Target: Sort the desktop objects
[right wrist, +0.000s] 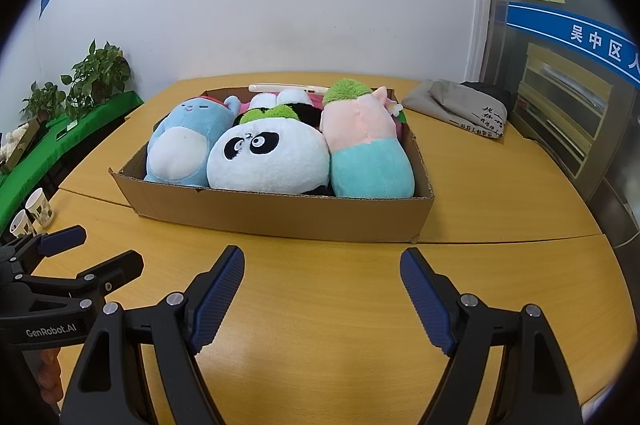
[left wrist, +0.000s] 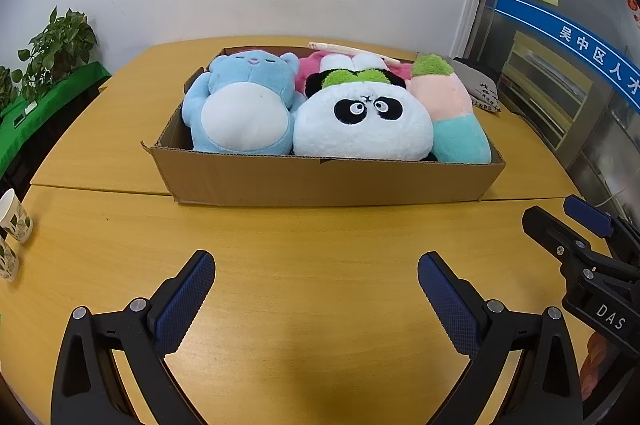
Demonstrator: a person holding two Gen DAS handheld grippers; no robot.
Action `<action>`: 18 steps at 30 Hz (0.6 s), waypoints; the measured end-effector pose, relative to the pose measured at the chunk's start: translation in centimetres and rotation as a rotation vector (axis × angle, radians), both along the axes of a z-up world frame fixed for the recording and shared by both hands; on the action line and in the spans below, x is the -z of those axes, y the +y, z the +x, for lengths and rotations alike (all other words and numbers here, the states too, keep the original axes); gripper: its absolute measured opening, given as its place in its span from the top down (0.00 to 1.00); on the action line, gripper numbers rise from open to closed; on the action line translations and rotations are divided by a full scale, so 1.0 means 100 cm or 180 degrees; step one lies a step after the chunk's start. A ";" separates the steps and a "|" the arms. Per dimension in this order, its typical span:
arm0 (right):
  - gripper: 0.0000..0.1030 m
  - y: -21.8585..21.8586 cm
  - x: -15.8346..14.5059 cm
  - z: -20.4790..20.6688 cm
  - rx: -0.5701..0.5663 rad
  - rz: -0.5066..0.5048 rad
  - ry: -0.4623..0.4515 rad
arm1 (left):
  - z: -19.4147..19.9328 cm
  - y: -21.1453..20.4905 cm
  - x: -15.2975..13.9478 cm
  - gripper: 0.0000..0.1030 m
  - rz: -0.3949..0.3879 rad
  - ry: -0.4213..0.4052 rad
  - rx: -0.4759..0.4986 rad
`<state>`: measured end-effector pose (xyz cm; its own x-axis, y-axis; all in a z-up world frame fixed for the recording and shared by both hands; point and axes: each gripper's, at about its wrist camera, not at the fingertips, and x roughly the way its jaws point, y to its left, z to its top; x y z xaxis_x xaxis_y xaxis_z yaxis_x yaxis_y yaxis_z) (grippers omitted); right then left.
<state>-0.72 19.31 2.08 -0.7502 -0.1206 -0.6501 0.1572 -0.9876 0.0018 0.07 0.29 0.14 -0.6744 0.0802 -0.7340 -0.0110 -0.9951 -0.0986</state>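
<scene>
Both claws hang spread and empty over the bare wood of the bench, the left claw and the right claw side by side, each with its blue ribbed pads wide apart and aimed forward. Straight ahead of both, a little way off, sits a shallow cardboard box packed with soft toys. A blue bear lies ahead and to the left, a white panda with green tufts dead ahead, a pink and teal doll ahead and to the right, and a pink toy sits mostly hidden behind them with a pale stick across the far rim. The toys look light, squashy and fuzzy, unlikely to slip or break; a deep pinch on a bulging body or limb should hold better than a nip of the pile. They are wedged tight, so lifting one may drag its neighbour. With everything in the box, the scene fits toys already gathered or toys waiting to be taken out. Paper cups stand far left, folded cloth far right.
</scene>
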 end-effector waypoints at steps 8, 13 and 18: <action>0.22 0.014 0.011 -0.010 -0.0366 -0.0118 0.0109 | 0.001 -0.021 0.007 0.00 -0.0049 -0.0010 0.0250; 0.22 0.063 0.066 -0.017 -0.0893 0.0209 -0.0183 | -0.004 -0.089 0.056 0.00 -0.0293 -0.0334 0.0550; 0.20 0.130 0.123 -0.029 -0.1041 0.0477 -0.0634 | -0.010 -0.154 0.096 0.00 -0.0347 -0.0577 0.0625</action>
<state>-3.62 32.33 -10.20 -0.5457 -0.2250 -0.8073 0.4741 -0.8772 -0.0760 -0.96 -15.10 -9.51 -0.5108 0.1102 -0.8526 -0.1964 -0.9805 -0.0090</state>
